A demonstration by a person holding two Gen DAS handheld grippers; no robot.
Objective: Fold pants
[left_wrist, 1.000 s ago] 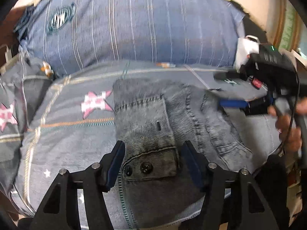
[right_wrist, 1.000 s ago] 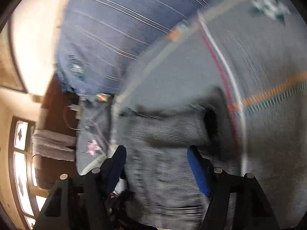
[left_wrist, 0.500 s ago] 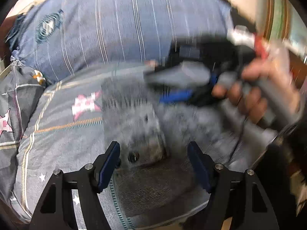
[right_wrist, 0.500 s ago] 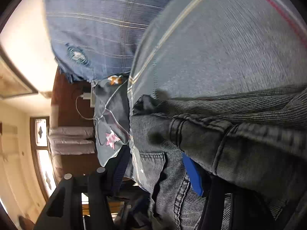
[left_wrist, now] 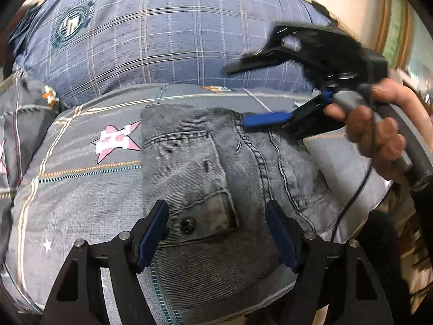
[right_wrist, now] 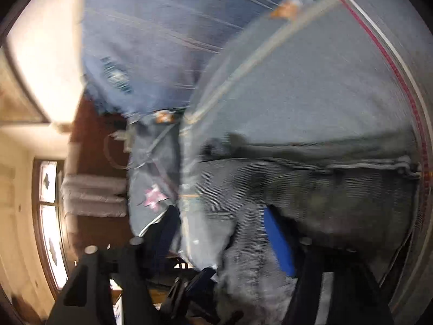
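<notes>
Your left tongs (left_wrist: 216,233) hang released over the pants (left_wrist: 205,168); your right tongs (left_wrist: 259,92), just widening, grasp nothing.

- Bare bedspread (left_wrist: 81,189) lies open left of the folded pants (left_wrist: 205,184); a tool could pass there.
- The big plaid pillow (left_wrist: 162,40) blocks the far side.
- The right tool (left_wrist: 259,94) and hand (left_wrist: 379,132) crowd the pants' right edge.
</notes>
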